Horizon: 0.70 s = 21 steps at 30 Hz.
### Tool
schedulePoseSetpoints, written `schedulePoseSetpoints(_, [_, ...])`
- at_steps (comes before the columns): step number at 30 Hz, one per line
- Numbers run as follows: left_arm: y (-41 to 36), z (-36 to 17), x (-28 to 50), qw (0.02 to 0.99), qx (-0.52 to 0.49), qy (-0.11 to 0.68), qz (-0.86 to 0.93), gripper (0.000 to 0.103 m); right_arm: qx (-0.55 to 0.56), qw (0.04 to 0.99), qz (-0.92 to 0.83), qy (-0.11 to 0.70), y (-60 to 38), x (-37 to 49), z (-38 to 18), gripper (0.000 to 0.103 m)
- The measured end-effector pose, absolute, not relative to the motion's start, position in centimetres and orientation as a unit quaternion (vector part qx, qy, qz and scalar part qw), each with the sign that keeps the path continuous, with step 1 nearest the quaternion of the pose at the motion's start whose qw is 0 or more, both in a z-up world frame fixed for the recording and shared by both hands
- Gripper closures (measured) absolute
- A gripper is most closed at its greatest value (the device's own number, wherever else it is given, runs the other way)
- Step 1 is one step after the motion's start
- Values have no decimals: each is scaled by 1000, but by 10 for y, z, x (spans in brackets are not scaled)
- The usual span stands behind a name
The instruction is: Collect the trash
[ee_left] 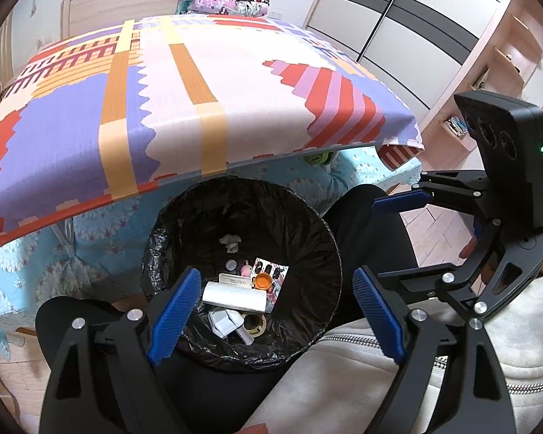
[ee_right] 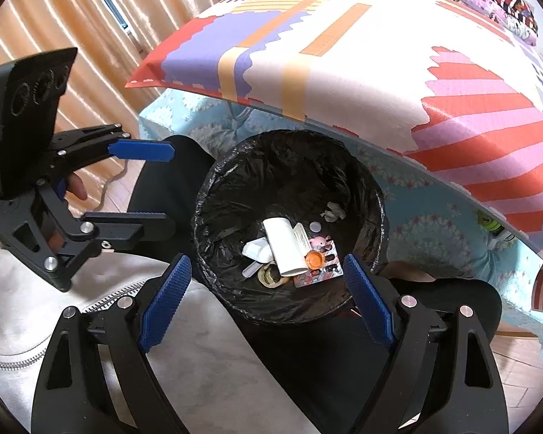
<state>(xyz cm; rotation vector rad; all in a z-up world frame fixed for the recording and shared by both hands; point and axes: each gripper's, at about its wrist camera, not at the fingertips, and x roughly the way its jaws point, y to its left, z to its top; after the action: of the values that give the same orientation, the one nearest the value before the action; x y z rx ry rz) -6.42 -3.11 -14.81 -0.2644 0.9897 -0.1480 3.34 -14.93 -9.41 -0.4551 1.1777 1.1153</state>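
Black liner plastic fills the trash bin (ee_left: 242,271), which stands on the floor between the person's dark-clad knees, tucked against the edge of the patterned tabletop (ee_left: 184,108). We see both tools above it, angled down into its mouth: the left gripper (ee_left: 275,311) and the right gripper (ee_right: 268,300) each stand wide apart with nothing between their blue pads. The collected trash lies below and ahead of both, at the bin's bottom: a white roll (ee_right: 284,249) with its long axis running roughly toward us in the right view, a blister pack (ee_right: 322,264) beside it, an orange cap (ee_right: 314,259) on that, a tape ring (ee_right: 269,276) and a crumpled scrap (ee_right: 331,211) apart near the wall. We judge neither hand clearly nearer. The tabletop shown looks bare; its far parts are cut off, so we cannot tell whether trash remains.
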Motion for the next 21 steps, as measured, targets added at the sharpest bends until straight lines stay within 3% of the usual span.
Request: schedulePoseSetpoints(21, [-30, -148, -63, 870, -133, 470, -74, 20, -206, 668, 492, 519, -149, 34, -94, 17])
